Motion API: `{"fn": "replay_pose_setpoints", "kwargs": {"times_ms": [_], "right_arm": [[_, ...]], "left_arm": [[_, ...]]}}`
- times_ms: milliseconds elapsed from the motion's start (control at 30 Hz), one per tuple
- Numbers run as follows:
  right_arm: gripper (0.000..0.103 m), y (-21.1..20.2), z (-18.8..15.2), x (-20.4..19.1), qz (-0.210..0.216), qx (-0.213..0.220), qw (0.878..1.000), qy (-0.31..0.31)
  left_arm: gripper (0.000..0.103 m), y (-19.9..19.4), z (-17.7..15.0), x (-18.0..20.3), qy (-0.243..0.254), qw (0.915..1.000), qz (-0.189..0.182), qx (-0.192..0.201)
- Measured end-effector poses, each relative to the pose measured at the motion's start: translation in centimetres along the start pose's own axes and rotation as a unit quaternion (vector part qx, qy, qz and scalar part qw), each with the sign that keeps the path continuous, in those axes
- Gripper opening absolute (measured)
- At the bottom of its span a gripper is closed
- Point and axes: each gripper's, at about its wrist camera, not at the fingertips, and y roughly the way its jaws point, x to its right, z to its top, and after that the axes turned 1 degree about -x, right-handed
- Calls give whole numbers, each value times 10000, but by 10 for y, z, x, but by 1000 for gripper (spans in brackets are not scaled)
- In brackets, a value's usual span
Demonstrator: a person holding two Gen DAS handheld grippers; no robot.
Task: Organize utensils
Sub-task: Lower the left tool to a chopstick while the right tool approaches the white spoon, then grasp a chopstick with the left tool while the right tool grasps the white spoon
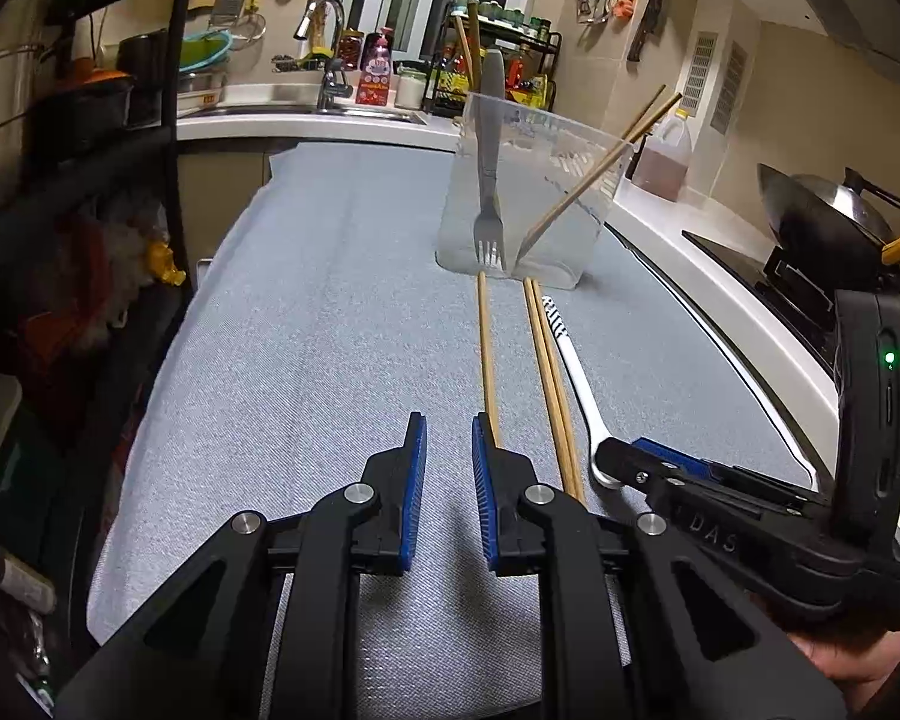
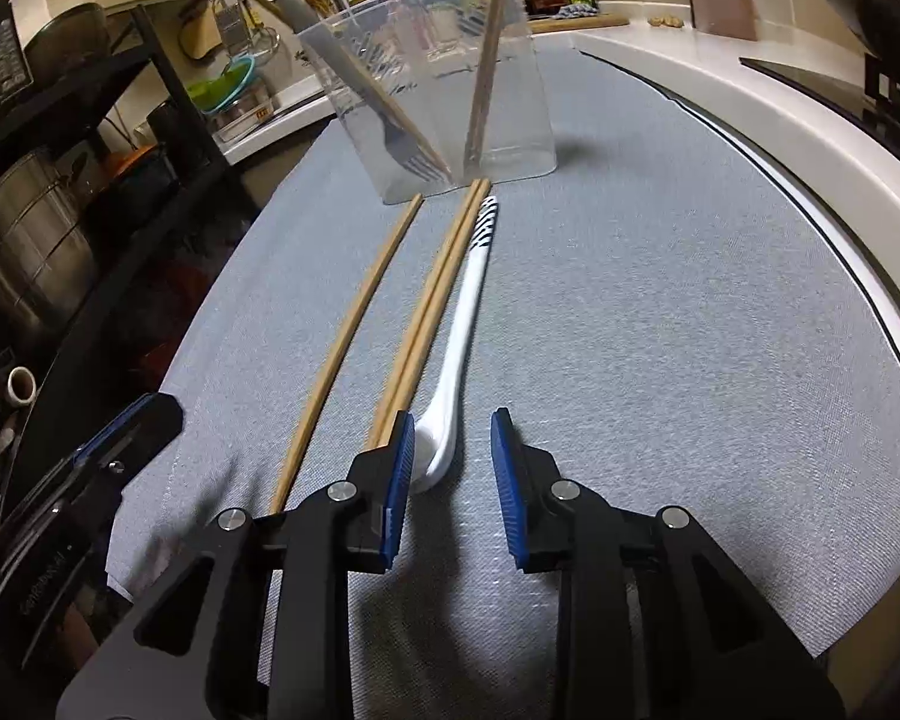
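A clear plastic tub (image 1: 570, 228) (image 2: 510, 114) stands on the grey mat and holds a grey fork (image 1: 489, 180) (image 2: 354, 84) and chopsticks (image 1: 594, 174) (image 2: 489, 60). In front of it lie a single chopstick (image 1: 486, 354) (image 2: 354, 324), a pair of chopsticks (image 1: 549, 378) (image 2: 432, 306) and a white spoon (image 1: 576, 378) (image 2: 462, 324). My left gripper (image 1: 449, 438) is open and empty, low over the mat just left of the single chopstick. My right gripper (image 2: 453, 438) is open and empty, with the spoon's bowl between its fingers near the left one.
The grey mat (image 1: 330, 300) (image 2: 690, 300) covers the counter. A stove with a wok (image 1: 822, 216) is on the right. A sink and bottles (image 1: 354, 78) are behind. A dark rack (image 2: 90, 180) stands on the left.
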Motion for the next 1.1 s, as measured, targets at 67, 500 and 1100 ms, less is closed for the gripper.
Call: {"fn": "replay_pose_setpoints", "kwargs": {"times_ms": [67,500,1100], "right_arm": [[25,-1,-1,-2,-61,-4,10000,-18],[4,-19,-1,23,-337,68,9994,-49],[29,-20,6,58,-285,126,9995,108]], "left_arm": [[16,3,-3,2,1,9999,-82,-88],[16,24,-19,23,271,9982,-169,-507],[5,25,-21,23,457,9972,219,-546]]}}
